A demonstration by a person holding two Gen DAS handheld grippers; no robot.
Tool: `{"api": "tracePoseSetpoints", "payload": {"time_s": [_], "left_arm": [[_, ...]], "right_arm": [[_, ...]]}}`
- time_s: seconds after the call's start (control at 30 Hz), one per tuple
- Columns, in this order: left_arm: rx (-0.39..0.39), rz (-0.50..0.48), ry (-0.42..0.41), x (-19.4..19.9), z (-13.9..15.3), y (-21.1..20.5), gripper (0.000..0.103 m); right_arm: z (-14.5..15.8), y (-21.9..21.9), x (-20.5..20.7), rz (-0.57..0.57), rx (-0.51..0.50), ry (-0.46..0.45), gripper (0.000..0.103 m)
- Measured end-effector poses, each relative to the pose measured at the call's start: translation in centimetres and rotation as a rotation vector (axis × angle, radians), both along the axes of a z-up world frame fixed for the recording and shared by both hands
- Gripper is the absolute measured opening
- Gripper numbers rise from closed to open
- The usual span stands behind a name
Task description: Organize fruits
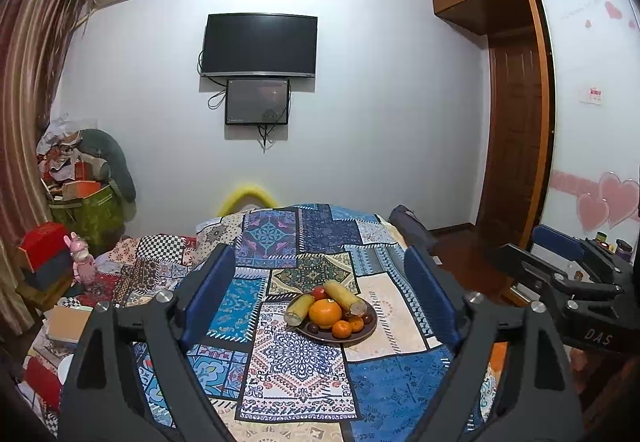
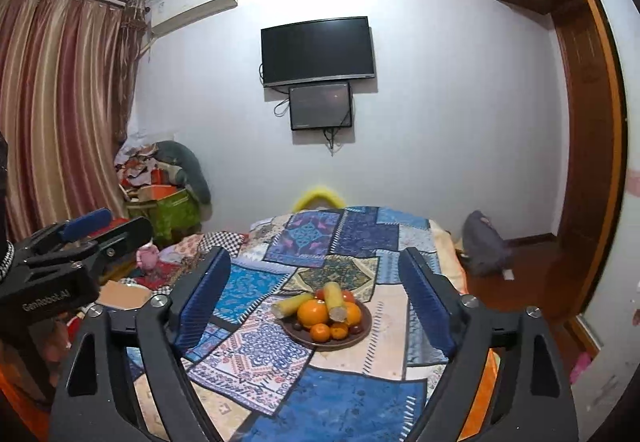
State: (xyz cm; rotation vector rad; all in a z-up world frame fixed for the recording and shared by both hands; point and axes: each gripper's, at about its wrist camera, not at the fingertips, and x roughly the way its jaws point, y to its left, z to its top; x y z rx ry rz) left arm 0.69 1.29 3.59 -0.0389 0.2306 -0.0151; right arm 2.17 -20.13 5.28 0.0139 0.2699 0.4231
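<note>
A brown plate (image 1: 362, 334) sits on the patchwork cloth in the middle of the table. It holds two corn cobs (image 1: 343, 297), a large orange (image 1: 325, 313), small tangerines (image 1: 342, 329), a red fruit (image 1: 319, 292) and dark small fruits. The plate also shows in the right wrist view (image 2: 362, 316) with the same pile. My left gripper (image 1: 320, 274) is open and empty, held back from the plate. My right gripper (image 2: 316, 274) is open and empty too, also short of the plate. The right gripper shows at the right edge of the left wrist view (image 1: 560, 262).
The patchwork cloth (image 1: 296, 374) covers the table. Boxes and clutter (image 1: 72, 202) pile up at the left by the curtain. A pink toy (image 1: 82, 258) stands at the left. A grey bag (image 2: 486, 246) lies on the floor at the right, near the wardrobe (image 1: 512, 122).
</note>
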Motion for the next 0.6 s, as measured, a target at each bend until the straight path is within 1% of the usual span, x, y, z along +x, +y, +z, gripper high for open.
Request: {"api": "tracePoseSetpoints", "payload": {"time_s": [0.03, 0.07, 0.2, 0.27, 0.43, 0.6], "left_arm": [[-0.002, 0.001, -0.002, -0.1, -0.1, 0.0, 0.092], [-0.004, 0.001, -0.007, -0.2, -0.1, 0.1, 0.094], [0.008, 0.005, -0.013, -0.6, -0.4, -0.2, 0.098], [0.014, 0.000, -0.011, -0.8, -0.6, -0.3, 0.099], [0.019, -0.001, -0.020, -1.0, -0.8, -0.4, 0.102], [0.030, -0.004, -0.027, -1.3, -0.8, -0.7, 0.102]], "right_arm": [[0.0, -0.1, -0.1, -0.002, 0.007, 0.001, 0.087], [-0.1, -0.1, -0.1, -0.005, 0.010, 0.000, 0.091], [0.0, -0.3, -0.6, -0.030, 0.003, -0.021, 0.101], [0.0, -0.3, -1.0, -0.038, 0.000, -0.030, 0.103], [0.1, -0.3, -1.2, -0.043, -0.003, -0.033, 0.103], [0.0, -0.5, -1.4, -0.043, -0.002, -0.036, 0.103]]}}
